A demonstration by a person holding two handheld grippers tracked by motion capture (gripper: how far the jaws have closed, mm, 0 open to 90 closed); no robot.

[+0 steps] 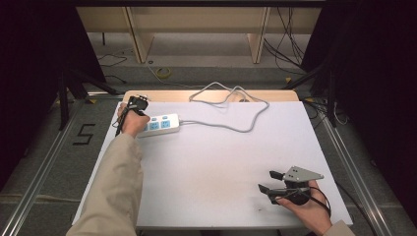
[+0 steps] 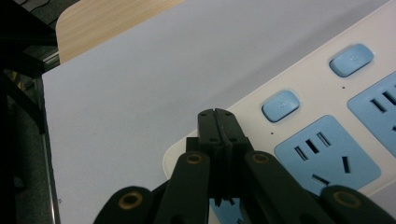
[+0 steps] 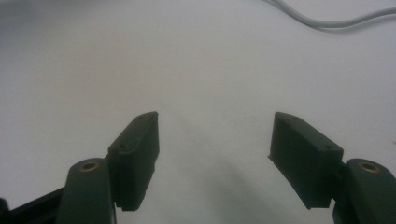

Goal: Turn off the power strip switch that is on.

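Note:
A white power strip with blue sockets lies at the far left of the white table top. My left gripper, held in a sleeved hand, is at the strip's left end. In the left gripper view its jaws are shut with nothing between them, and the left gripper has its tips over the strip's end, beside a blue button. Whether they touch the strip I cannot tell. Near the front right, my right gripper stands open just above bare table. The right gripper has nothing between its jaws.
The strip's grey cable loops across the far middle of the table; a stretch of the cable crosses the top of the right gripper view. A wooden board edge runs behind the white top. Cables and shelving legs are on the floor beyond.

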